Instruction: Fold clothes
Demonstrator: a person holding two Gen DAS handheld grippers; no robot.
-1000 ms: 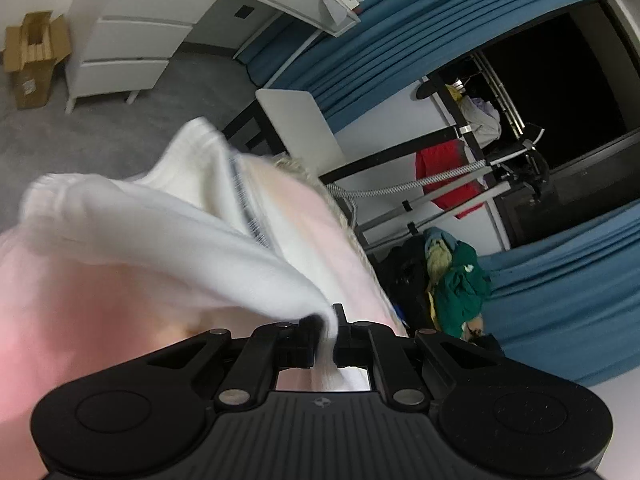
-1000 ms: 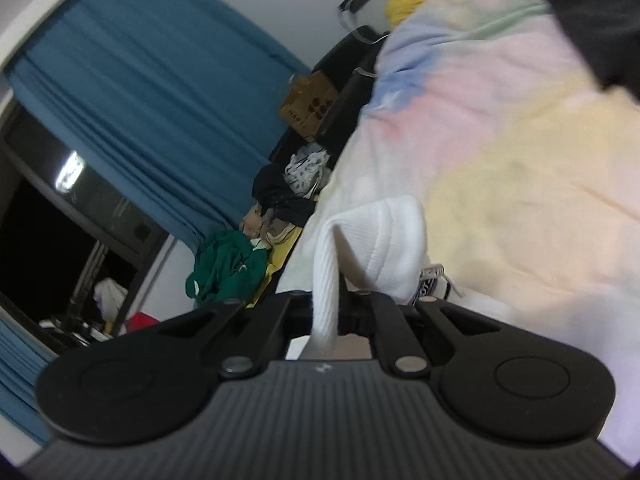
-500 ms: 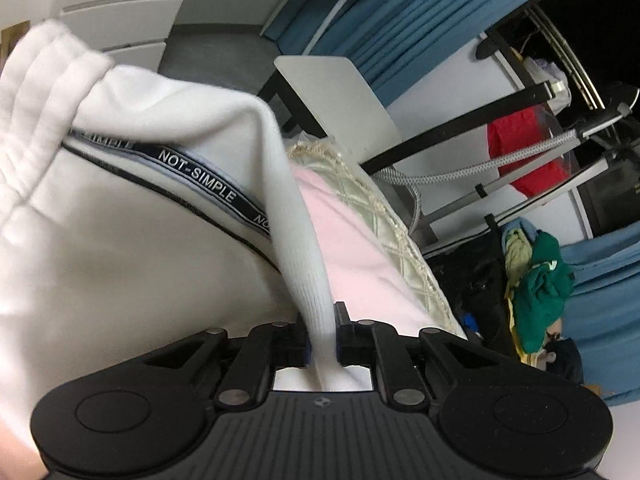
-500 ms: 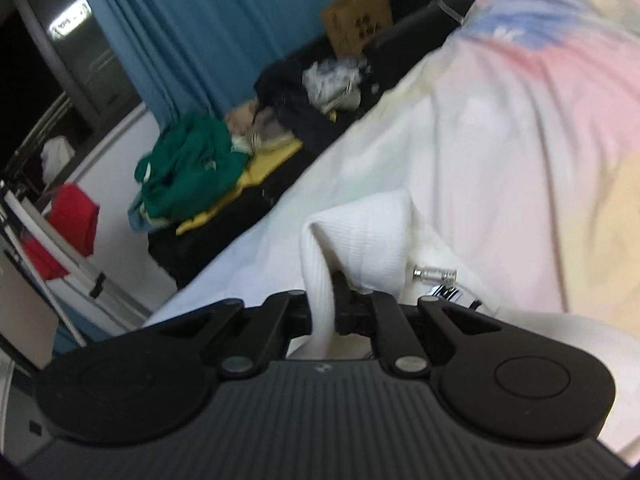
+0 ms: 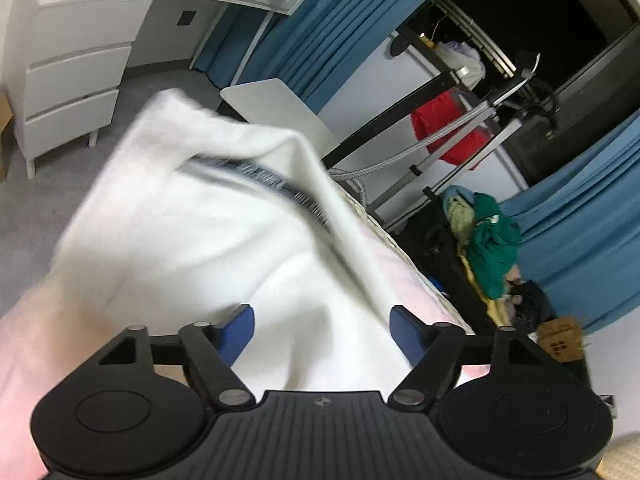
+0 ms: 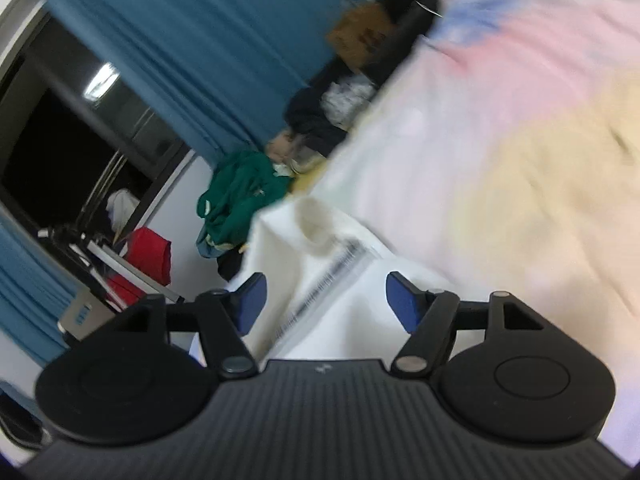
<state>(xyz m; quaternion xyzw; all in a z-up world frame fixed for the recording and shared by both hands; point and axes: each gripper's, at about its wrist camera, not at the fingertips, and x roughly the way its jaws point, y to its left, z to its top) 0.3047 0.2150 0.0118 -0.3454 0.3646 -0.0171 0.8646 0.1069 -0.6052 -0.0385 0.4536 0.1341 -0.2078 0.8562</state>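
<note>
Nearest the left wrist camera, the left gripper (image 5: 322, 330) stood with its blue pads (image 5: 239, 327) spread wide; its jaws had just been opening, and the white garment (image 5: 224, 236) lay between them, with no pad seen pressing on it. Half a second before, those pads had been pinched shut on a fold of it. The black woven tape (image 5: 280, 188) across the garment, which had read "NOT-SIMPLE" in the earlier frame, was smeared by motion blur and could not be read. The garment lay bunched on the pastel bed cover (image 5: 404, 280), close to the cover's edge.

The right gripper (image 6: 322, 300) was likewise parted, its jaws having just been opening after a closed grip on the white fabric (image 6: 320, 280), which now sat loose between the pads on the tie-dyed cover (image 6: 520, 140), near its edge.

Farther off, a green garment (image 5: 492, 252) topped a heap of clothes beside the bed. A cardboard box (image 5: 560, 338) near it carried dark printing too small to read. Beyond, red clothing (image 5: 444, 128) hung on a rack before blue curtains (image 5: 320, 28), and white drawers (image 5: 72, 80) stood at the far left.
</note>
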